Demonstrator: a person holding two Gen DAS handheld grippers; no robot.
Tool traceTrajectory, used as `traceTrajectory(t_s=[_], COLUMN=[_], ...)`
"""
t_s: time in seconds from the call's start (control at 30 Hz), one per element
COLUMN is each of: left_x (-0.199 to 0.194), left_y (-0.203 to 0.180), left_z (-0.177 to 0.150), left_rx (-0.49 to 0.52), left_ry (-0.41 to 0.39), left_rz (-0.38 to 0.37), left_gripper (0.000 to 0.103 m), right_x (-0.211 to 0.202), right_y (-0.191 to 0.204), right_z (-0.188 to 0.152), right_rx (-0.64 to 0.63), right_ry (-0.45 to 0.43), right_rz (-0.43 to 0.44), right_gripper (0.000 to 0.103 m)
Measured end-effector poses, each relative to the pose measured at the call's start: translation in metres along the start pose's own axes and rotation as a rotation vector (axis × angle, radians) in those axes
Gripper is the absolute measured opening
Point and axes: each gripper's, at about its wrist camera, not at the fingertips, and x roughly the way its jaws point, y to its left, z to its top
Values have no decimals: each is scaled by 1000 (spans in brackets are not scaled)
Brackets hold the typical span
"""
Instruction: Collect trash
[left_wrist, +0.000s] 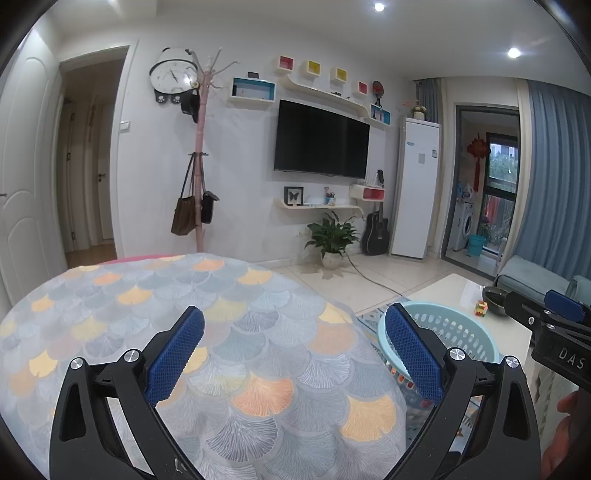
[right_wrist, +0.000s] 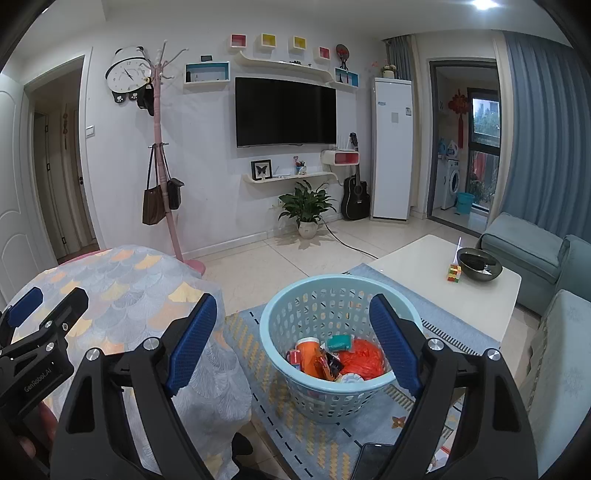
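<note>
The right gripper (right_wrist: 291, 332) hangs wide open and empty above the blue basket (right_wrist: 280, 373) of trash. The left gripper (left_wrist: 293, 349) gapes empty over the patterned cloth (left_wrist: 229, 317).

Both wrist views were aimed slightly downward, side by side, toward the wall-mounted black television (left_wrist: 321, 139) (right_wrist: 285, 112); the pale blue perforated plastic basket (left_wrist: 448, 325) (right_wrist: 314, 306) was shared, close below.

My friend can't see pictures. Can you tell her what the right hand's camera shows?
An open right gripper hangs over a light blue basket that holds trash: an orange bag, an orange bottle and wrappers. The basket stands on a blue rug, between a patterned cloth and a white table.
</note>
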Motion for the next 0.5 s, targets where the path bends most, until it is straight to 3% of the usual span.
traceTrajectory(t_s=[0.5], left_x=[-2], left_y=[-5], left_z=[-7], left_rx=[23], left_ry=[-1], left_rz=[30], left_gripper=[95], right_x=[5], right_y=[2], right_z=[-6], right_rx=[-8], right_ry=[10], right_rz=[8], right_gripper=[81])
